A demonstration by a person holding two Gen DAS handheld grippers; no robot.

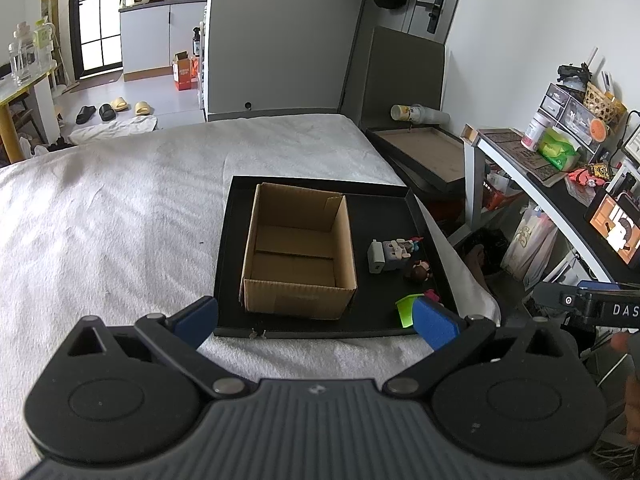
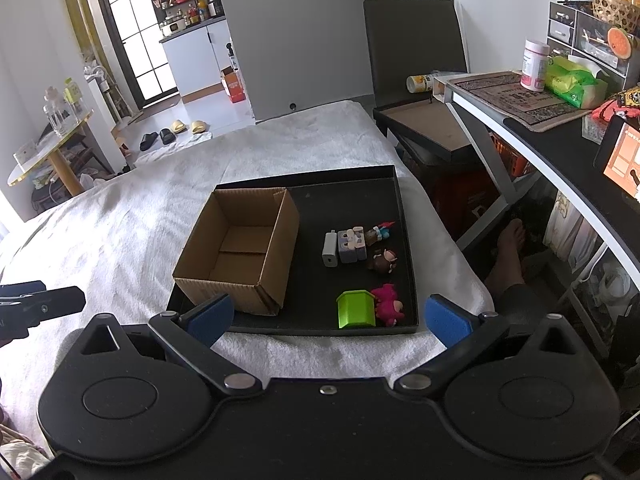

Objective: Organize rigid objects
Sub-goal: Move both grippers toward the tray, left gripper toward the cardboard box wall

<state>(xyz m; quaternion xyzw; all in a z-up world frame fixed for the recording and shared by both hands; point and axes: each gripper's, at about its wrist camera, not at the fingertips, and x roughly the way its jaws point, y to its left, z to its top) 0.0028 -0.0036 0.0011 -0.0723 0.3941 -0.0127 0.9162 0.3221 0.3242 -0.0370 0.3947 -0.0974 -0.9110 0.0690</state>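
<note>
While the small rigid toys, a white charger block (image 2: 330, 255), a grey block figure (image 2: 352, 246), a brown figurine (image 2: 383, 261), a green plastic box (image 2: 356, 309) and a pink plush-like figure (image 2: 388, 304), lie loose on the black shallow tray (image 2: 404, 240) right of the empty brown cardboard box (image 2: 240, 248), nothing is picked yet. Both the left gripper (image 1: 316, 320) and right gripper (image 2: 330, 316) hover near the tray's front edge, jaws spread wide and empty, so next likely means lowering one over a toy. Only the right view shows the pink figure whole; the left view hides most of it.

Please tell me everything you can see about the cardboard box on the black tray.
The cardboard box is plain brown corrugated card, rectangular, open at the top, and nothing shows inside it; a seam runs across its floor. One flap stands up at a far corner. It sits upright on the left part of the black tray, apart from the small toys. No gripper touches it.
</note>
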